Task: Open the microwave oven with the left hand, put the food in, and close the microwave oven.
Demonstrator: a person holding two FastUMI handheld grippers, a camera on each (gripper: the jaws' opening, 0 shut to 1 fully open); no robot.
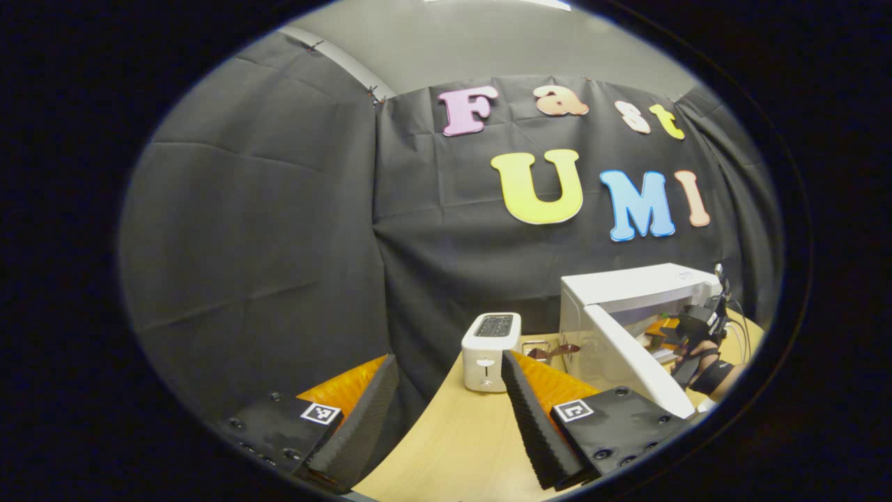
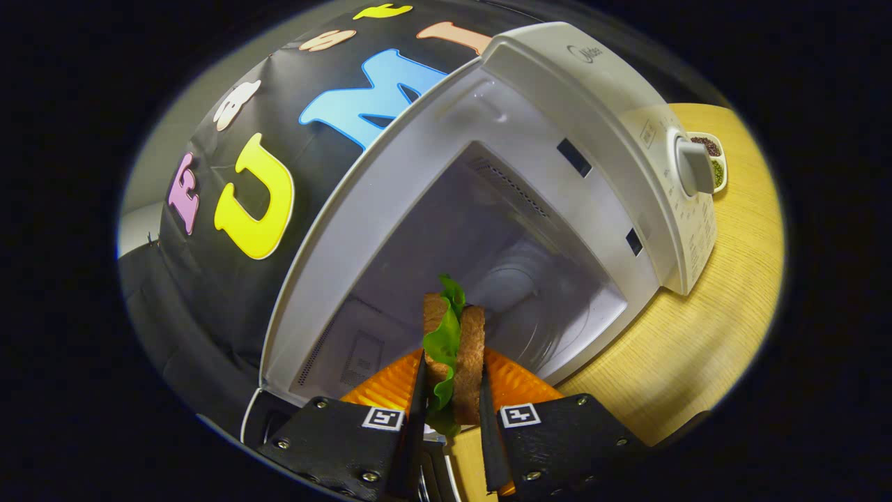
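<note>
The white microwave [image 2: 557, 139] sits on the wooden table [image 2: 697, 335] with its door [image 1: 637, 362] swung wide open. Its inside is pale and bare. Right at its opening, the right gripper [image 2: 449, 390] squeezes a sandwich [image 2: 456, 348] between both fingers: two brown bread slices with green lettuce sticking out. Off to the side of the microwave, past a white toaster [image 1: 491, 351], the left gripper [image 1: 446, 411] has its jaws spread wide, holding nothing.

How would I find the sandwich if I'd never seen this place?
Look for the big white microwave standing open on the wooden table. Right at its opening, the right gripper pinches the sandwich: two brown bread slices with green lettuce sticking out, unlike anything else there.
</note>
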